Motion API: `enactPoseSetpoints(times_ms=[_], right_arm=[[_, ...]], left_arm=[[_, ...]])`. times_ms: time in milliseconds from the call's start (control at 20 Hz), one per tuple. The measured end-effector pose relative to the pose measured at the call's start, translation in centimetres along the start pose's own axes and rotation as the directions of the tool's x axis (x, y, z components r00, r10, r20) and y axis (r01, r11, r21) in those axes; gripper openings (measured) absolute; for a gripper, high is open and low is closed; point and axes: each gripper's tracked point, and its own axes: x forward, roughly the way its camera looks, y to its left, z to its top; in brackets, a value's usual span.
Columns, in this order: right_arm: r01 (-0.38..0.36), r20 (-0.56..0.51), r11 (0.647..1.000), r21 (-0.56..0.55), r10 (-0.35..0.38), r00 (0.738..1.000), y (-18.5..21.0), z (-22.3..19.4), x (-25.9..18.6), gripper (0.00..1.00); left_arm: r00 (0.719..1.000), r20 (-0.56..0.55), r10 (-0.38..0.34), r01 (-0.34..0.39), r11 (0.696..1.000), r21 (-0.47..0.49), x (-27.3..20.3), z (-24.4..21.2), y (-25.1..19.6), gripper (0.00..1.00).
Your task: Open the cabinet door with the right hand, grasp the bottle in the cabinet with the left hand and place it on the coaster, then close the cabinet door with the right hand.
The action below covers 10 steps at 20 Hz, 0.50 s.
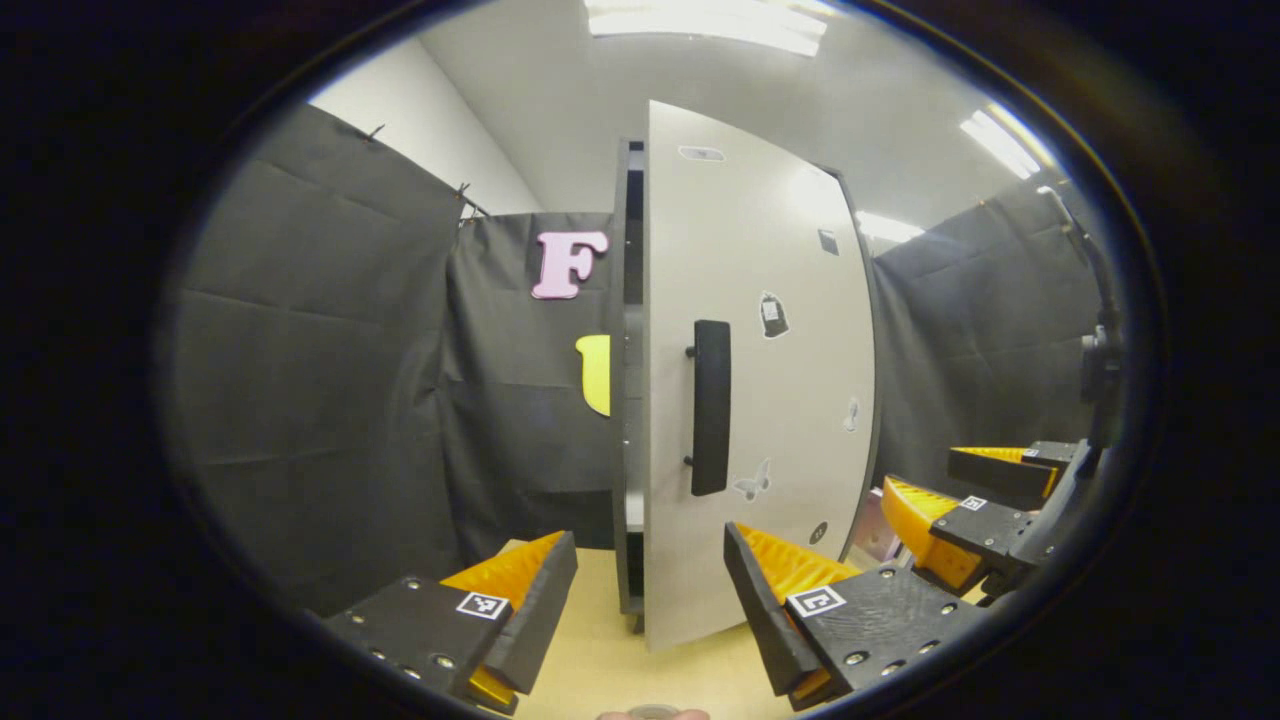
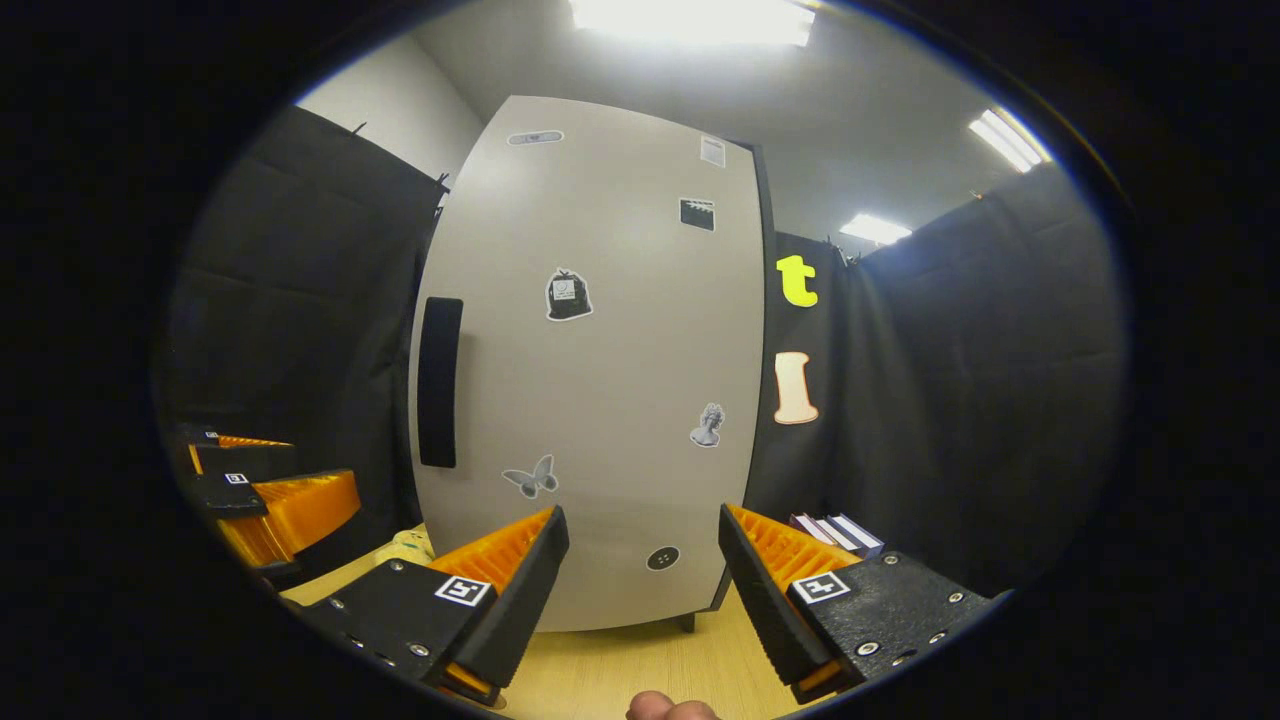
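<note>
Step in hand: first one, opening the door. Tall pale-grey cabinet door (image 2: 590, 370) with small stickers looks shut or barely ajar; in the left gripper view a dark slit shows along its left edge. Black vertical bar handle (image 2: 439, 382) sits on the door's left side, untouched. Right tool (image 2: 643, 560) spread wide, holding nothing, just short of the door's lower part. Left tool (image 1: 650, 590) also spread, empty, waiting near the light wooden desk (image 1: 600, 660). Bottle hidden, presumably inside. Next move, as I judge: right tool shifts left and up, closes on the handle, pulls.
</note>
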Motion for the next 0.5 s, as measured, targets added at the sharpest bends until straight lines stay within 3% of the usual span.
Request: enactPoseSetpoints(times_ms=[500], right_arm=[[-0.001, -0.006, 1.0, 0.005, 0.001, 1.0, -0.17, -0.09, 0.02, 0.93]], left_arm=[[1.0, -0.008, 0.012, -0.012, 1.0, -0.008, 0.19, -0.1, -0.15, 0.85]])
